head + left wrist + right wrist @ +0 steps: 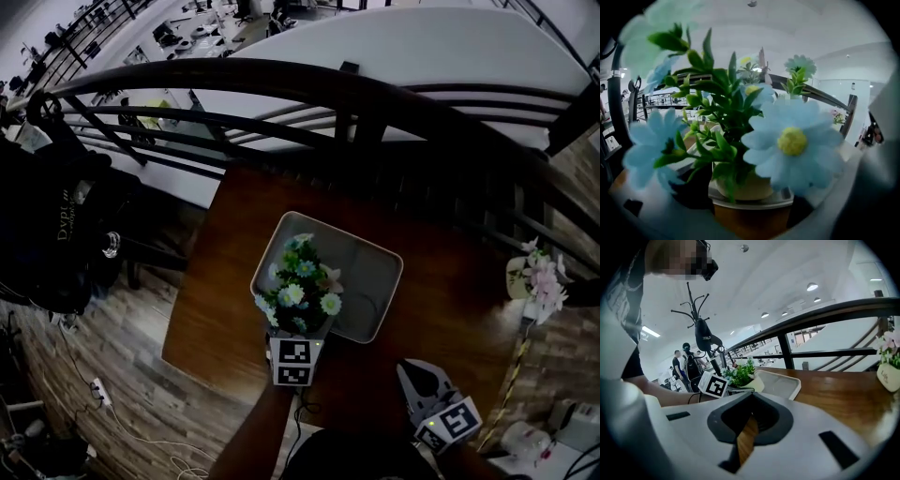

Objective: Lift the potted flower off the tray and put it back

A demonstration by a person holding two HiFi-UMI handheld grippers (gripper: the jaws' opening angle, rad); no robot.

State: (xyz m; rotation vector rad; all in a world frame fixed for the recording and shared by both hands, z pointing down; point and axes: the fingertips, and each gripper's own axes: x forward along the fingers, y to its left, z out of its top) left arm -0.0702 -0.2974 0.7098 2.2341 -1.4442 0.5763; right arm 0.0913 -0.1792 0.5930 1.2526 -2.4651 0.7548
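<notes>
Left hand-held gripper tilted down, jaws wide around potted flower, right hand-held gripper closed

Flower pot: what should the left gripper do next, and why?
Probably close the jaws of the left gripper on the flower pot. They stand wide open on either side of it, and it sits on the tray, not yet lifted.

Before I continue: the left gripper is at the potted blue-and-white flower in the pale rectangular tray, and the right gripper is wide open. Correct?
No: the right gripper is shut, jaws together, as the right gripper view shows. The left gripper is at the potted blue-and-white flower in the pale rectangular tray.
</notes>
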